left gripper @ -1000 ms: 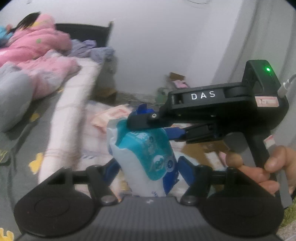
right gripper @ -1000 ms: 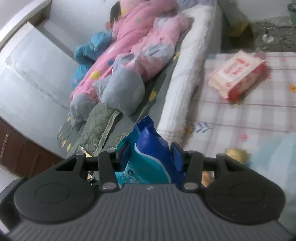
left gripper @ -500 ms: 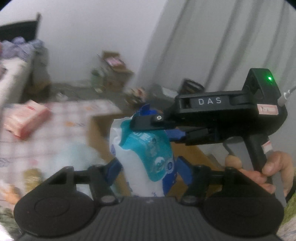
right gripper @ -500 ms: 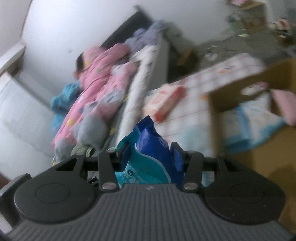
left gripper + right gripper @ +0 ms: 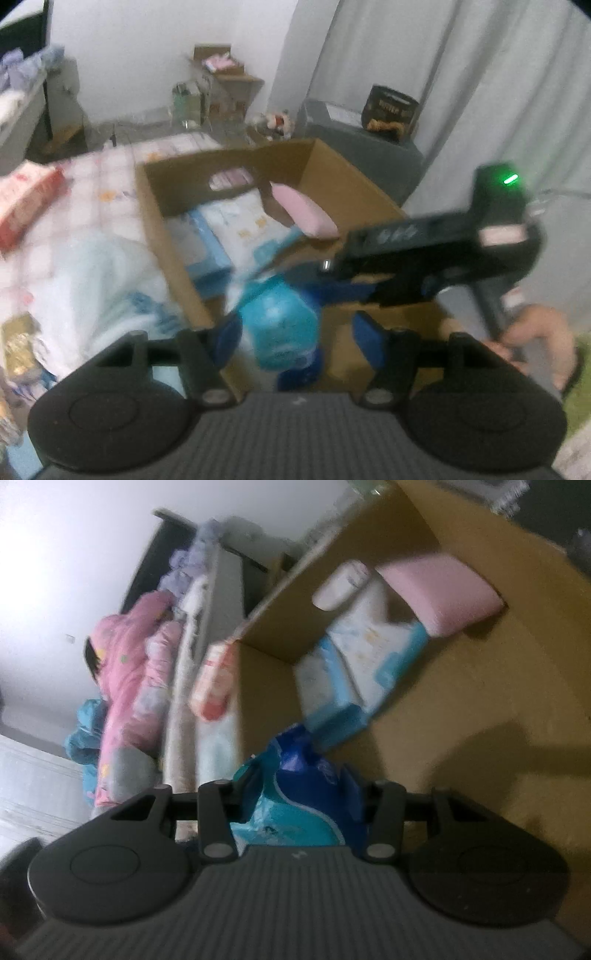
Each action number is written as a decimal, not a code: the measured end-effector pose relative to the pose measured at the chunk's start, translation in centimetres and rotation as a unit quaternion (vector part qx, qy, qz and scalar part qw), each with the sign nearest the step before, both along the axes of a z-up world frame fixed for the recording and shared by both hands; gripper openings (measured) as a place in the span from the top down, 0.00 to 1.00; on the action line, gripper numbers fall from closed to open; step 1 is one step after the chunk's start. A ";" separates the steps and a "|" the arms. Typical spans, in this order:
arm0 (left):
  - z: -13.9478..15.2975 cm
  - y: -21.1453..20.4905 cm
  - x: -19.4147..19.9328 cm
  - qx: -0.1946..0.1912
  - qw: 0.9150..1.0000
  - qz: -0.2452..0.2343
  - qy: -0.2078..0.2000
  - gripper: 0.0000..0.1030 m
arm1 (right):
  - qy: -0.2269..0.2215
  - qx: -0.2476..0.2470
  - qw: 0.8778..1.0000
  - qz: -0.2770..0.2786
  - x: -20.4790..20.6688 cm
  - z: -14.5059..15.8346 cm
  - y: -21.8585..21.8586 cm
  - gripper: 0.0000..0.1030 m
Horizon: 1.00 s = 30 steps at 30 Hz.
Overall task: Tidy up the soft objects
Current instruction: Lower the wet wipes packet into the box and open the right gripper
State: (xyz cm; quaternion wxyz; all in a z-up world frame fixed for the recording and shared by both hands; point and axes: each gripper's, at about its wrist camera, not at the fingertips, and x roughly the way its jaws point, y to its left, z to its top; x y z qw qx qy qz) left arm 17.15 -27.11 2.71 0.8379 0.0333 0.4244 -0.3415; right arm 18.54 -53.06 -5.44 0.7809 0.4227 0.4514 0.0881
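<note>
Both our grippers have swung away from the bed and now hang over the open cardboard box (image 5: 173, 266), carrying the blue-and-teal soft pack (image 5: 280, 328) with them. Our right gripper (image 5: 301, 797) stays clamped on the pack, its blue pads pressing both sides. Our left gripper (image 5: 295, 332) straddles the same pack; its left pad seems to touch, its right pad stands clear, though blur keeps us from being sure of a grip. Inside the box lie a pink pack (image 5: 303, 208) propped against the far wall and white-and-blue packs (image 5: 243, 221) flat on the bottom. A red-and-white pack (image 5: 26, 203) rests on the checked cover (image 5: 92, 192) beside the box. Our right hand (image 5: 535, 336) shows at the edge.
</note>
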 end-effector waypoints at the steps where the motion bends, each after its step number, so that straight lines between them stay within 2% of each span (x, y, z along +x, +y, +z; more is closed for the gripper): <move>1: 0.6 0.4 -0.6 0.000 1.000 -0.003 -0.012 0.33 | 0.009 -0.003 1.000 -0.003 0.5 -0.8 0.1 0.55; 4: 2.2 2.3 -1.8 -0.002 0.999 -0.006 -0.042 0.31 | 0.010 -0.022 1.000 -0.006 1.3 -1.6 0.0 0.55; 9: 3.5 7.0 -3.5 -0.012 0.998 0.010 -0.065 0.25 | -0.002 -0.072 0.997 -0.010 1.6 -0.5 0.2 0.54; 14: 2.9 12.3 -5.3 -0.011 0.994 0.059 -0.086 0.15 | 0.036 -0.115 0.993 -0.004 3.7 -1.8 1.0 0.54; 18: 2.3 15.8 -6.6 -0.011 0.992 0.095 -0.084 0.14 | 0.062 -0.144 0.988 -0.012 5.9 -3.6 1.1 0.54; 21: 1.9 18.1 -7.0 -0.019 0.990 0.122 -0.073 0.14 | 0.066 -0.124 0.990 -0.010 7.3 -4.5 0.8 0.56; 23: 1.6 19.2 -7.1 -0.021 0.988 0.136 -0.066 0.14 | 0.055 -0.124 0.991 0.012 8.2 -4.6 1.4 0.61; 27: 1.1 20.8 -7.1 -0.026 0.986 0.154 -0.055 0.14 | 0.025 -0.162 0.984 0.075 9.0 -3.7 3.5 0.71; 30: 0.8 21.2 -6.9 -0.029 0.986 0.160 -0.049 0.14 | 0.008 -0.184 0.975 0.122 9.2 -3.2 5.0 0.73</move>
